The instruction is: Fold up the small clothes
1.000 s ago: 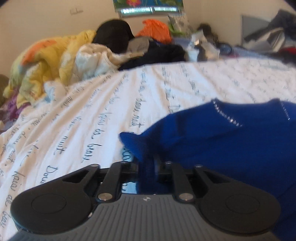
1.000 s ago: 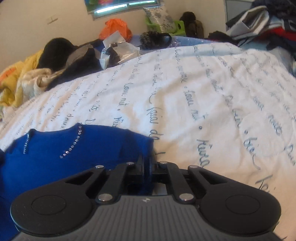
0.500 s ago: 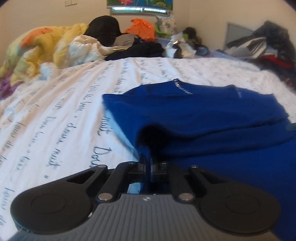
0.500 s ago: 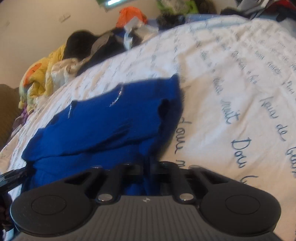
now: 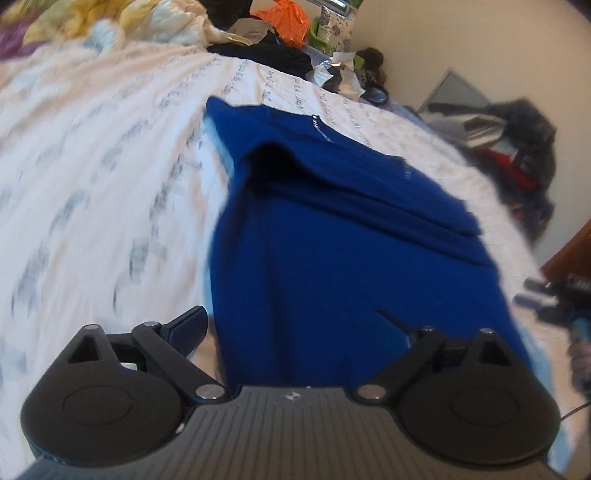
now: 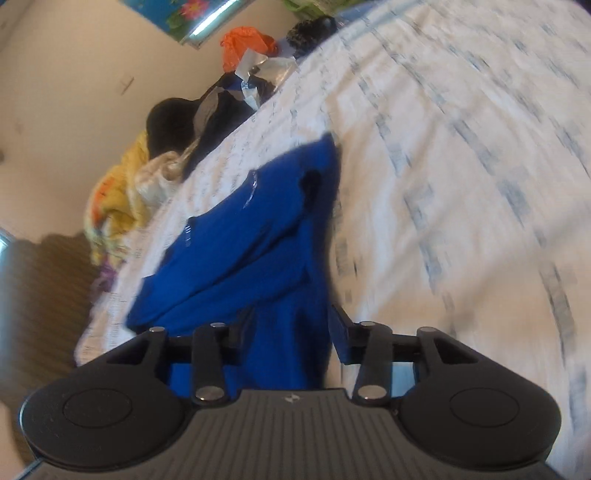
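- One blue top point(image 5: 332, 236), lying on the white bedsheet point(image 5: 92, 177), upper part folded down over the lower part, fold edge running across the middle.
- Row of small studs visible near the far end of the top in both views.
- Near edge of the top reaching between the fingers of the left gripper point(image 5: 295, 328); jaws spread wide, nothing gripped, fabric released.
- Left finger point(image 5: 188, 326) of that gripper just off the top's left edge, over the sheet; right finger over blue fabric.
- Right gripper point(image 6: 291, 328) also spread apart, clamping nothing; near right edge of blue top point(image 6: 266, 236) sitting in the gap between the fingers.
- Contact between fingers and fabric: cannot tell, motion blur.
- Two grippers counted, one garment being worked.
- Sheet printed with rows of blue script, blurred.
- Far end of bed: one yellow blanket point(image 6: 114, 199), one black garment point(image 6: 173, 118), one orange bag point(image 6: 247, 44), crumpled silver wrapper point(image 6: 266, 70).
- Right side in left view: heap of dark clothes point(image 5: 517, 147).
- Picture with flowers point(image 6: 177, 18) on the far wall.
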The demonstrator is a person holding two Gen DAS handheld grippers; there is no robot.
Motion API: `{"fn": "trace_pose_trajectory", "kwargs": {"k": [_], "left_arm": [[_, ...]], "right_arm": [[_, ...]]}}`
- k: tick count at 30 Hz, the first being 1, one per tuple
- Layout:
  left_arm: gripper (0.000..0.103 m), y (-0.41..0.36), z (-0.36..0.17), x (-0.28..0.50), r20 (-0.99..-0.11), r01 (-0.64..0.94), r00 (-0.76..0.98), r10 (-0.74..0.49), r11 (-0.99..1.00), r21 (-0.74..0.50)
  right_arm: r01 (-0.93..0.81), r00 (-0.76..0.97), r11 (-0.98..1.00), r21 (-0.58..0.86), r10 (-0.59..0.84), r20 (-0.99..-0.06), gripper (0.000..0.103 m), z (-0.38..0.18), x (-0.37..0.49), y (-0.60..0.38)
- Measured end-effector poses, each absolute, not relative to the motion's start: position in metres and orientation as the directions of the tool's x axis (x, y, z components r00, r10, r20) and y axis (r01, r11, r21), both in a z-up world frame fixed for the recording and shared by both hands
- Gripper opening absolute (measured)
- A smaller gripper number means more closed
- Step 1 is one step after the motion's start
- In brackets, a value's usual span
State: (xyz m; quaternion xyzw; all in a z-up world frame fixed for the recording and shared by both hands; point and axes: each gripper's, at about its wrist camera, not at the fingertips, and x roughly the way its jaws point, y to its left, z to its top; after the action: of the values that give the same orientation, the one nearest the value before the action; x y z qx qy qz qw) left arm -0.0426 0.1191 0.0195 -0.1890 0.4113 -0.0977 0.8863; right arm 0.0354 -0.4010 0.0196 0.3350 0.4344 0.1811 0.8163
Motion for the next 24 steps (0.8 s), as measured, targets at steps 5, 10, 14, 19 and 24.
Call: {"fn": "trace_pose_trajectory", "kwargs": {"k": [5, 10, 14, 19, 24], "left_arm": [[0.095, 0.133, 0.012, -0.108, -0.627, -0.084, 0.605, -0.491, 0.743, -0.664], [0.095, 0.144, 0.0, -0.138, -0.562, -0.103, 0.527, -0.637, 0.609, -0.787], [0.098, 0.15, -0.019, -0.144, -0.463, -0.112, 0.468, -0.753, 0.469, -0.876], [0.096, 0.141, -0.02, -0.142, -0.489, -0.089, 0.415, -0.768, 0.5, -0.861], [0.095, 0.123, -0.016, -0.142, -0.518, -0.043, 0.384, -0.764, 0.546, -0.837]], "right_arm": [[0.057, 0.498, 0.649, 0.759, 0.64, -0.585, 0.043, 0.012, -0.045, -0.417], [0.114, 0.435, 0.646, 0.755, 0.651, -0.622, 0.043, 0.007, -0.109, -0.42], [0.119, 0.363, 0.594, 0.795, 0.719, -0.592, 0.043, -0.003, -0.133, -0.424], [0.165, 0.31, 0.449, 0.878, 0.822, -0.478, 0.043, -0.025, -0.14, -0.425], [0.185, 0.323, 0.4, 0.898, 0.838, -0.44, 0.044, -0.029, -0.136, -0.425]]}}
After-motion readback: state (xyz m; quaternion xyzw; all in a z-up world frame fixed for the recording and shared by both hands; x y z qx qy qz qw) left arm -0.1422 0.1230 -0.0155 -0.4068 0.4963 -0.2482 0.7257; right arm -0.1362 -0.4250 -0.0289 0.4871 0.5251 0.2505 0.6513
